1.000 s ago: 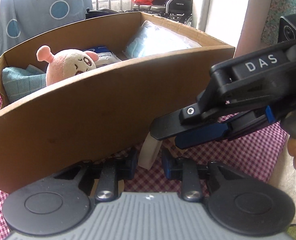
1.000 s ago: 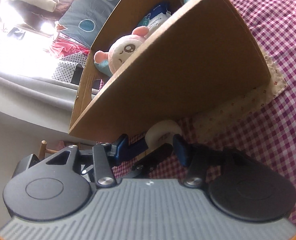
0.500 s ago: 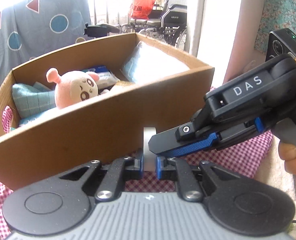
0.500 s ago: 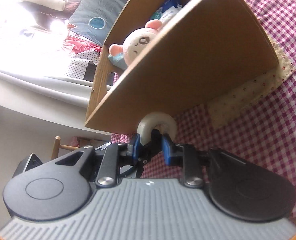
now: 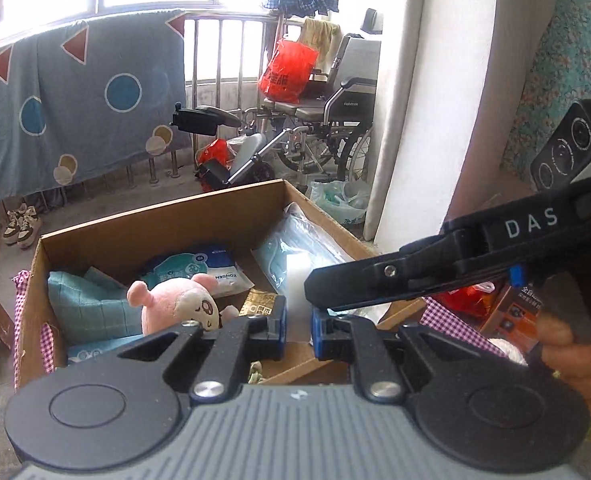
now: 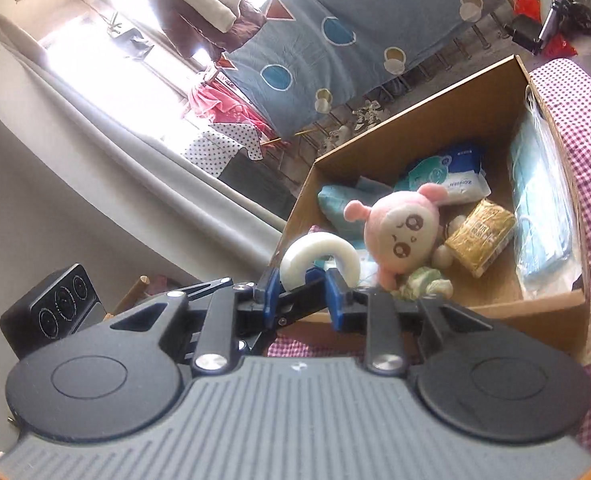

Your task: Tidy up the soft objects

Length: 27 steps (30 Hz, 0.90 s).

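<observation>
- Where the open cardboard box (image 5: 155, 216) stands on the red-checked cloth (image 6: 575, 100), a folded teal cloth (image 5: 83, 308) lies against its left wall.
- Just right of that cloth sits a pink plush toy (image 5: 179, 308), face up. A blue-and-white tissue pack (image 5: 211, 268) lies behind it.
- A small gold packet (image 5: 261, 302) lies on the box floor next to the plush toy.
- A clear bag of pale blue masks (image 5: 295, 240) leans along the right wall.
- The left gripper (image 5: 298, 330) hangs over the near edge of the box, its blue pads drawn close and pinching the white roll (image 5: 297, 280), seen here edge-on.
- In the right wrist view the white roll (image 6: 295, 258) shows as a ring held in the air over the near corner of the box, clear of the cloth.
- The right gripper (image 6: 301, 296) reaches in from the right. Its jaws have just been closing, and they now squeeze the lower part of the ring between their pads.
- A hand (image 5: 571, 344) grasps that gripper's handle at the far right.
</observation>
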Tool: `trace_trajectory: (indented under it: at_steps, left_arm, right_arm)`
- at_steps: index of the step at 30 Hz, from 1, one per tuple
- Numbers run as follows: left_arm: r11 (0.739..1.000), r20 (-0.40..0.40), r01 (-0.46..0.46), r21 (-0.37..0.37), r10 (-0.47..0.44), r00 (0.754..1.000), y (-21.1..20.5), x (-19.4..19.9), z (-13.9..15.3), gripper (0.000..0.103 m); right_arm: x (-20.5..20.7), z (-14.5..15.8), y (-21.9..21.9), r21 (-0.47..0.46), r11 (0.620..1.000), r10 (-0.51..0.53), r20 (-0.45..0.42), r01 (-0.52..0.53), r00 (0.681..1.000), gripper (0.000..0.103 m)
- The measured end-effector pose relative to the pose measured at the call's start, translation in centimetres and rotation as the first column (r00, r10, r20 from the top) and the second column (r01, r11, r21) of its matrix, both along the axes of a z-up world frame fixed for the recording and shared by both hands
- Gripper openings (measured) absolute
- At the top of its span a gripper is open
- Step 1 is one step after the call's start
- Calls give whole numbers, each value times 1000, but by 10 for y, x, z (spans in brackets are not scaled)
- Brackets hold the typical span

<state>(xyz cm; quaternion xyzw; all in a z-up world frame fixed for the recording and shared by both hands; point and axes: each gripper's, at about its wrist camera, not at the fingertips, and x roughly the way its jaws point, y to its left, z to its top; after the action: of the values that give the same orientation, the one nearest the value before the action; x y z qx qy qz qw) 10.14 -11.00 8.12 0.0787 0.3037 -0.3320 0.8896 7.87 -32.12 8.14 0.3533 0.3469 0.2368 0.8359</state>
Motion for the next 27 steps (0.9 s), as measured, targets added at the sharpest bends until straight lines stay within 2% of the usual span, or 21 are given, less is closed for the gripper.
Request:
trace_trajectory:
  at_steps: [2, 4, 7, 11, 14, 17, 18, 19, 21, 22, 24, 25, 27]
  left_arm:
    - [1000, -39, 24, 0, -24, 999, -11, 22, -2, 13]
    - [999, -144, 39, -11, -40, 989, -21, 51, -11, 13]
    - [999, -306, 51, -6, -51, 951, -38, 92, -36, 13]
    - [997, -485, 66, 31, -42, 874, -63, 136, -73, 13]
    - [996, -586, 81, 43, -41, 809, -79, 161, -95, 13]
    - [993, -691, 112, 41, -53, 721, -95, 173, -117, 28]
    - [992, -713, 113, 61, -36, 700, -98, 175, -124, 35]
    - [991, -718, 103, 91, -7, 696, -99, 178, -129, 38]
    - [984, -692, 80, 161, 55, 720, -100, 181, -135, 45]
    - [982, -689, 73, 175, 69, 721, -100, 182, -138, 46]
    - [984, -700, 65, 163, 69, 711, -97, 182, -139, 51]
    - [985, -698, 64, 158, 65, 713, -96, 181, -137, 53]
    - [986, -673, 61, 154, 60, 737, -95, 177, -131, 64]
  right_arm:
    - [13, 0, -19, -12, 1000, -25, -24, 25, 999, 26]
    - [20, 1, -39, -35, 996, -84, -13, 84, 996, 26]
    - [18, 0, -65, -54, 985, -164, 38, 166, 986, 29]
    - [11, -5, -90, -65, 972, -220, 82, 225, 972, 33]
    - [8, -14, -100, -65, 970, -228, 80, 234, 970, 34]
    - [9, -25, -111, -49, 971, -231, 70, 235, 970, 34]
    - [8, -27, -113, -50, 970, -233, 70, 236, 970, 35]
    - [8, -30, -115, -56, 969, -238, 70, 242, 969, 35]
    - [8, -35, -118, -59, 968, -240, 71, 244, 968, 37]
    - [7, -37, -119, -57, 968, -239, 71, 243, 968, 39]
    - [7, -39, -118, -57, 969, -237, 67, 241, 969, 40]
    - [8, -40, -118, -57, 969, -238, 65, 242, 969, 41]
    - [7, -41, -117, -59, 969, -237, 63, 241, 969, 41]
